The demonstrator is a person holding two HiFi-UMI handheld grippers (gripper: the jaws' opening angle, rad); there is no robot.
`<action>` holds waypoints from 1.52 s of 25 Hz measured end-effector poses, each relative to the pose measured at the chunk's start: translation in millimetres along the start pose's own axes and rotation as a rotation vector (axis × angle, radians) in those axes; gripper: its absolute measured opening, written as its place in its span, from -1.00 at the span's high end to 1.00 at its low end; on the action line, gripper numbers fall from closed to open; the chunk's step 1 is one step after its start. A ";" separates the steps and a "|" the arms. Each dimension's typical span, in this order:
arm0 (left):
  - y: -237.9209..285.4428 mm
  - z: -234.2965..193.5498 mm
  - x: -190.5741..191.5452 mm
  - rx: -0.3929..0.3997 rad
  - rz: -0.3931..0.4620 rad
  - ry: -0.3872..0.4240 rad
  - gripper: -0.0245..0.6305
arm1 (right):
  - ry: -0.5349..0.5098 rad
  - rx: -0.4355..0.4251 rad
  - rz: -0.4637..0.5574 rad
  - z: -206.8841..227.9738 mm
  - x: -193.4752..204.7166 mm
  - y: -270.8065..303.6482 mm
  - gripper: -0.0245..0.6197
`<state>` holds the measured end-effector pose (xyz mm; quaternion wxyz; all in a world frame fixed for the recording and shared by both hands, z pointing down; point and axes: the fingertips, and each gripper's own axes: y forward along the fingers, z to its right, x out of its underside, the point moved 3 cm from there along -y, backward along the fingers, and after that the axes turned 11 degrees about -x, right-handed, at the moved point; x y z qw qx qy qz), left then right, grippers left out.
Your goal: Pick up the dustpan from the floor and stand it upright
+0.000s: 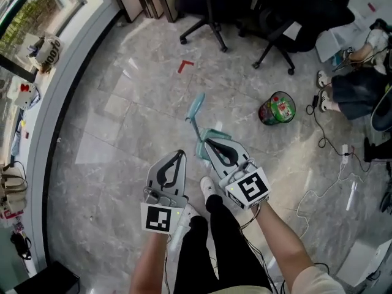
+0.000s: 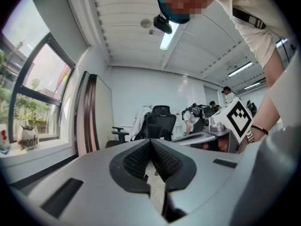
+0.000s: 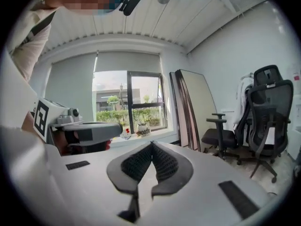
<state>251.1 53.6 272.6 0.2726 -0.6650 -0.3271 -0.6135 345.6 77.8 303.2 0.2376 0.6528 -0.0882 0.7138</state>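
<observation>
A teal long-handled dustpan (image 1: 197,110) is on the grey stone floor just ahead of my feet. Its lower end is hidden behind my right gripper (image 1: 207,141). That gripper is held in the air over it, shut with nothing between its jaws (image 3: 151,146). My left gripper (image 1: 181,152) hangs beside it to the left, also shut and holding nothing (image 2: 150,142). Both point roughly level into the room, so neither gripper view shows the dustpan. Whether the dustpan lies flat or stands I cannot tell from above.
A green round container (image 1: 277,108) sits on the floor to the right. Black office chairs (image 1: 211,8) stand at the back, and a red corner mark (image 1: 185,65) is on the floor. Cables (image 1: 334,149) and a seated person's legs (image 1: 352,87) are at right, the curved window sill (image 1: 37,54) at left.
</observation>
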 end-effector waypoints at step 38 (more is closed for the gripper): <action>-206.4 266.5 -196.9 -0.162 0.022 0.159 0.89 | -0.073 -0.061 0.191 -144.9 -188.2 -328.5 0.87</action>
